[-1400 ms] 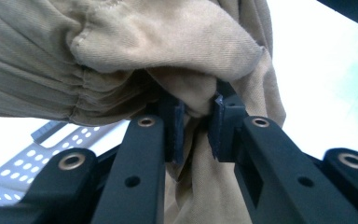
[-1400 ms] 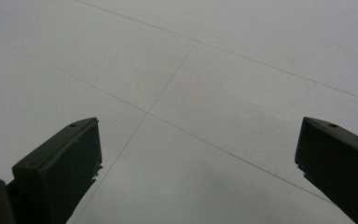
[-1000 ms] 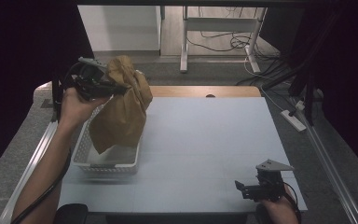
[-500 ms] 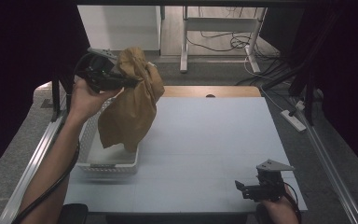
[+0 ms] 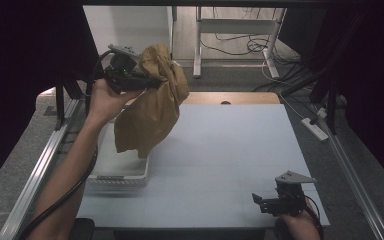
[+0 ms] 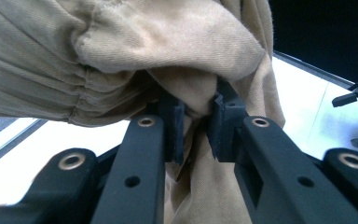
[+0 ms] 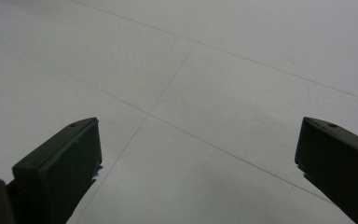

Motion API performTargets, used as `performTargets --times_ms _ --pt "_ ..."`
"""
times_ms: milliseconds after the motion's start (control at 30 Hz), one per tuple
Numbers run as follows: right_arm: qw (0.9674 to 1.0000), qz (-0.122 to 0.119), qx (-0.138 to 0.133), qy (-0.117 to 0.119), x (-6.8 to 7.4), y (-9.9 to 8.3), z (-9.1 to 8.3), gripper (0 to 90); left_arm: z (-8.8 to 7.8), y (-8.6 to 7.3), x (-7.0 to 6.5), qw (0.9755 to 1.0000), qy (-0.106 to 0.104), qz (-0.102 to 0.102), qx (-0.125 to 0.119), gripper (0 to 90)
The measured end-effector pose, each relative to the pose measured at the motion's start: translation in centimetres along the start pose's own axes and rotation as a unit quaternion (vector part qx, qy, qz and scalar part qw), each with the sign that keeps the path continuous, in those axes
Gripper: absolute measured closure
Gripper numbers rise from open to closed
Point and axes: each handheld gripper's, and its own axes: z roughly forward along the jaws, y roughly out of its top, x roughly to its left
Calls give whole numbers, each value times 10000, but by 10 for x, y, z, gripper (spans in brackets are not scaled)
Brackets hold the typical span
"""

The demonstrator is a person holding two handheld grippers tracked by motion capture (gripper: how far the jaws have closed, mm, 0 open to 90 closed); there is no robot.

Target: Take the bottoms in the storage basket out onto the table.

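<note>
1. My left gripper (image 5: 150,82) is raised above the far left side of the table, its jaws clamped on a bunched fold of the crumpled tan cotton garment (image 5: 152,107).
2. In the left gripper view, my two black pads (image 6: 173,126) pinch the tan cloth (image 6: 168,51) between them, and a seamed, gathered edge bulges over the top of the jaws.
3. The garment hangs from that grip in a loose twist. Its lower end dangles over the white plastic mesh basket (image 5: 117,175), which sits at the left edge of the pale grey tabletop (image 5: 230,150). I cannot tell whether the cloth's tip touches the basket's rim.
4. My left hand (image 5: 105,97) wraps the gripper's body from below, with the black cable trailing down along my forearm.
5. My right gripper (image 5: 260,202) rests low at the near right corner of the table, well apart from the garment.
6. Its jaws stand wide apart in the right gripper view, with bare grey table surface (image 7: 191,93) between them and nothing held.
</note>
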Motion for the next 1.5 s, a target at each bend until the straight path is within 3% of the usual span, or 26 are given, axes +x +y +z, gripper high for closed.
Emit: performTargets --times_ms 1033,1300,1500 --pt "10000 61 -43 57 -1 -1 -1 9 46 42 -32 9980 -482 364 -173 766" --pt "9999 72 -59 71 -2 -1 -1 10 58 47 -39 9974 -569 412 -146 766" --pt "9999 72 -70 76 -2 -1 -2 10 72 41 -39 9976 -562 396 -30 765"
